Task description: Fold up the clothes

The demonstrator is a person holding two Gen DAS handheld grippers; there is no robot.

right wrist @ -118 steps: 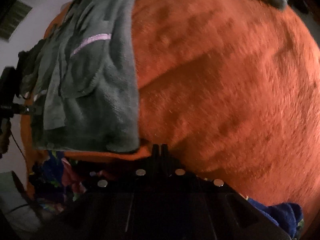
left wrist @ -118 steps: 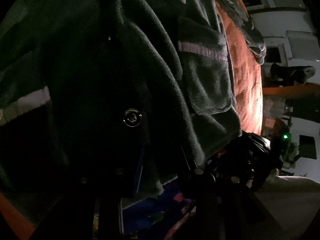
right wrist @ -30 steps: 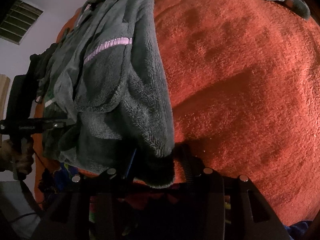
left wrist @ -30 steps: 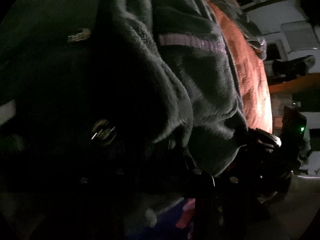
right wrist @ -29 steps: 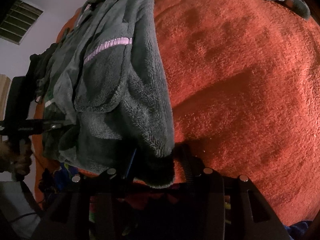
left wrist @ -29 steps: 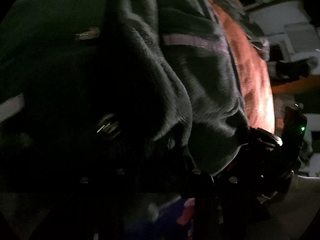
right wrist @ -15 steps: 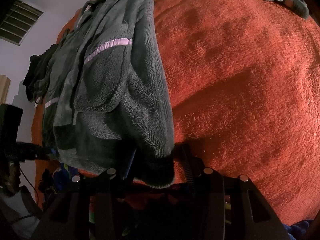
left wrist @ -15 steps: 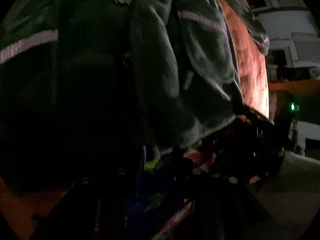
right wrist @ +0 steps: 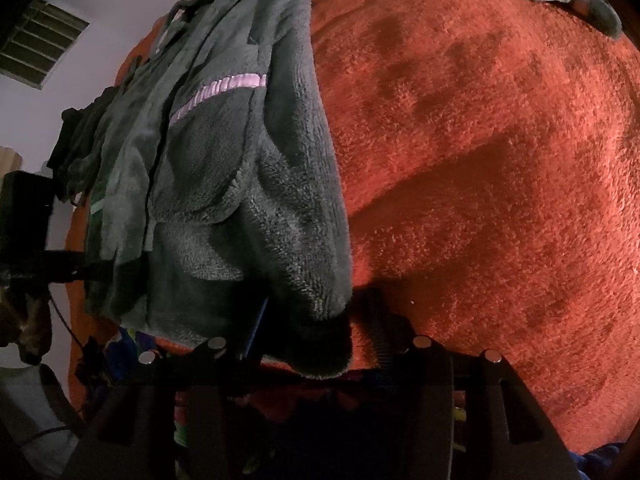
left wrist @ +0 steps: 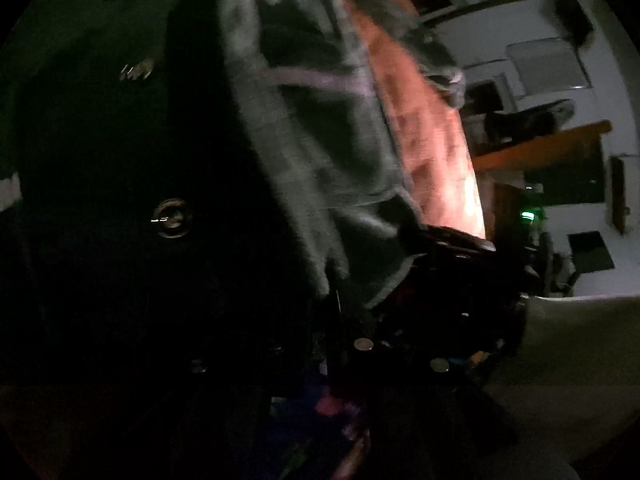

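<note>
Right gripper (right wrist: 316, 336): jaws part-open with near hem corner of grey fleece robe (right wrist: 248, 184) between pads, cloth gripped. Left gripper (left wrist: 320, 320): jaws just closed, clamped to narrow gap (view dark, cloth between pads not confirmable). Robe lies along left side of orange blanket (right wrist: 480, 160), near end draped over edge. Fleece judged soft, limp, bulky, non-slippery; best held at hem corners. Both grippers pitched steeply downward.

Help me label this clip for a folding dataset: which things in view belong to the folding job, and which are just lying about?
Part of the job:
- grey fleece jacket with the pink stripe
- right gripper, its jaws around the jacket's lower corner
- left gripper, at the jacket's far edge
- orange blanket it lies on

Lying about:
- colourful fabric under the blanket's edge
- wall vent
</note>
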